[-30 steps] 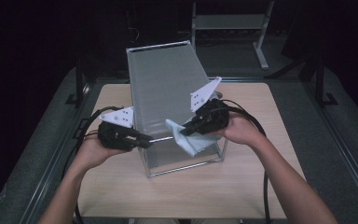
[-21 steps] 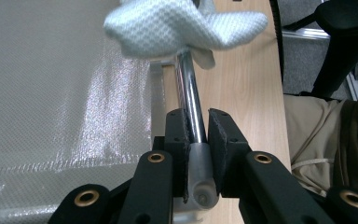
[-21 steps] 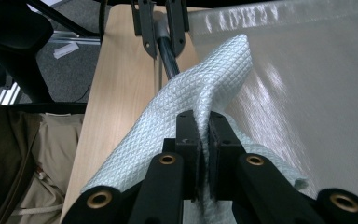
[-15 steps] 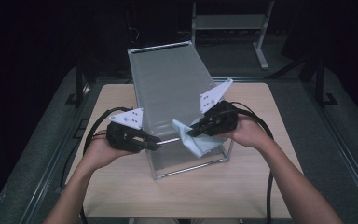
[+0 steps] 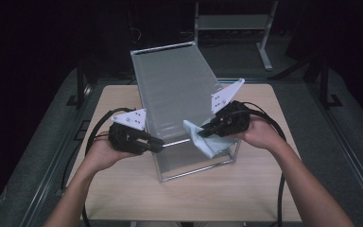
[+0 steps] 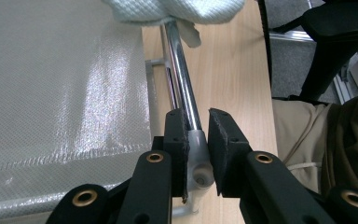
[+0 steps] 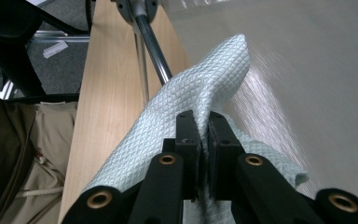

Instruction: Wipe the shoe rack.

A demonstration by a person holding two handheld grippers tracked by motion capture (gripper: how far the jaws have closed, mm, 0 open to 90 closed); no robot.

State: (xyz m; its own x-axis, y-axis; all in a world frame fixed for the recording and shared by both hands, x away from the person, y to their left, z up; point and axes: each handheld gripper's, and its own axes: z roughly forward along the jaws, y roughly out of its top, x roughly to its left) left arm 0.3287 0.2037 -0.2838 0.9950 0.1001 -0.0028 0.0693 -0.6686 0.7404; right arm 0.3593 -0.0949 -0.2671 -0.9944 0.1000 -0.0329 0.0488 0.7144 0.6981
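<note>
A lab-like recording space is suggested: a bare wooden table (image 5: 123, 198) is ringed by darkness, with a metal stand (image 5: 231, 21) at 12 o'clock.
</note>
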